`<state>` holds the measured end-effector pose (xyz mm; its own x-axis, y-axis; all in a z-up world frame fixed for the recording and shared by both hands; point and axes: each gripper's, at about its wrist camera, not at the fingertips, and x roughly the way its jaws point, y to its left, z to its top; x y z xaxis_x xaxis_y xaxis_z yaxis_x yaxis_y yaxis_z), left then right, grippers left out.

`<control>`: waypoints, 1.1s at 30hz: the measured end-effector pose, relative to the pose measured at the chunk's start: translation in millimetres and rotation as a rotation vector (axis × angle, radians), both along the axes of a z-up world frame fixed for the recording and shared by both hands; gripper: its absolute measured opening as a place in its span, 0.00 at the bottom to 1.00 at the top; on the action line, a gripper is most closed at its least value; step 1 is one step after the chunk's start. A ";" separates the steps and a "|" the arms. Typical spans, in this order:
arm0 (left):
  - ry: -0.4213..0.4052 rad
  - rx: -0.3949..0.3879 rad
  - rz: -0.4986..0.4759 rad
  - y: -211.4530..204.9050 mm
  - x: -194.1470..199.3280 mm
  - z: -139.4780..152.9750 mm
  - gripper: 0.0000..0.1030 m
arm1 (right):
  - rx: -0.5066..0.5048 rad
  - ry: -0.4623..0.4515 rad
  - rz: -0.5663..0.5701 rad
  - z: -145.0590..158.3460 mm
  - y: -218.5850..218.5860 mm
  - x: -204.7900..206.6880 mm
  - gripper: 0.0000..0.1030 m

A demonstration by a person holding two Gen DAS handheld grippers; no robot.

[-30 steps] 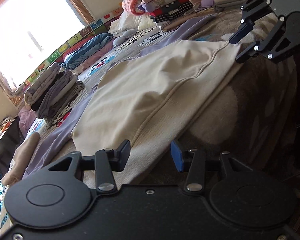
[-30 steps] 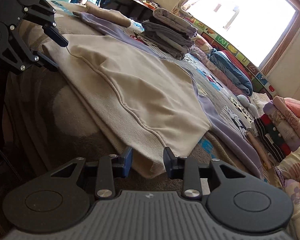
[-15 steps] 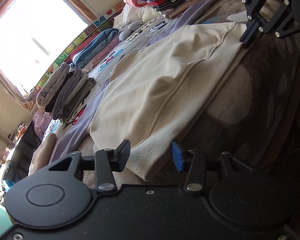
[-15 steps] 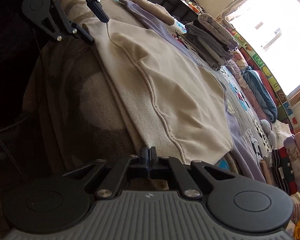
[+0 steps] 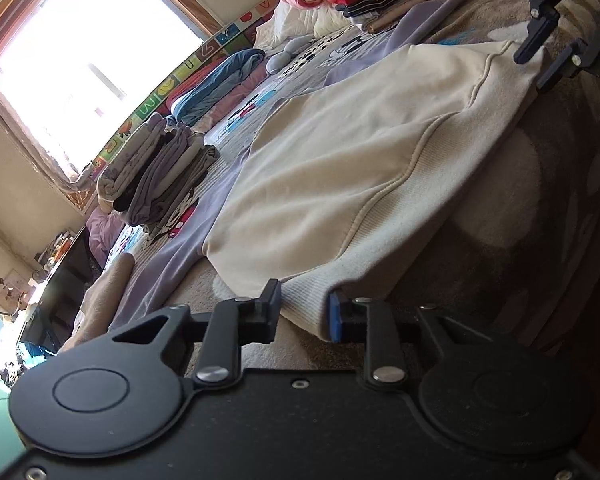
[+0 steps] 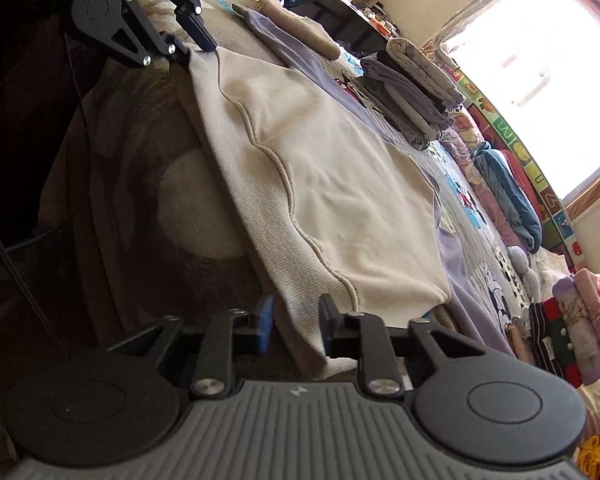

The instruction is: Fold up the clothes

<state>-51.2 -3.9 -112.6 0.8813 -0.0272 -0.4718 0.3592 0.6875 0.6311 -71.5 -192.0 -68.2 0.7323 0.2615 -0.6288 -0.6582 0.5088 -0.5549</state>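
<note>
A cream sweatshirt (image 5: 360, 152) lies spread flat on the bed, its ribbed hem along the near edge. My left gripper (image 5: 304, 314) is open, with one hem corner filling the gap between its fingers. At the other hem corner my right gripper (image 6: 296, 328) is open too, ribbed cloth between its pads. The same sweatshirt (image 6: 340, 184) runs from there to the far corner, which the left gripper (image 6: 194, 50) straddles. The right gripper (image 5: 534, 64) shows at the top right of the left wrist view.
A brown patterned blanket (image 5: 520, 240) hangs over the bed edge below the hem. A lilac garment (image 5: 168, 256) lies beyond the sweatshirt. Folded grey clothes (image 6: 416, 92) are stacked near the window, and a colourful folded pile (image 6: 560, 328) stands at the far right.
The left gripper's fingers have narrowed around the hem corner. The right gripper, shut half a second ago, now stands open with the hem between its fingers.
</note>
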 end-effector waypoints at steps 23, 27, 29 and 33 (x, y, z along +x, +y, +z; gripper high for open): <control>0.160 -0.604 0.298 78.5 20.1 63.3 0.44 | 0.997 0.407 -0.634 6.9 -122.5 96.2 0.55; 0.181 -0.748 0.438 99.6 24.4 55.7 0.44 | 0.986 0.365 -0.617 -13.4 -106.3 85.6 0.40; 0.223 -0.836 0.414 105.6 27.0 53.3 0.44 | 0.972 0.354 -0.605 -19.1 -101.4 82.2 0.31; 0.267 -0.933 0.388 102.0 45.4 50.7 0.44 | 1.002 0.361 -0.618 -18.0 -106.5 84.2 0.26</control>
<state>-5.8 98.1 -61.9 0.7775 -0.2184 -0.5897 0.0594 0.9591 -0.2768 12.7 -298.5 -86.1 0.7301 0.4166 -0.5416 -0.1907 0.8854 0.4240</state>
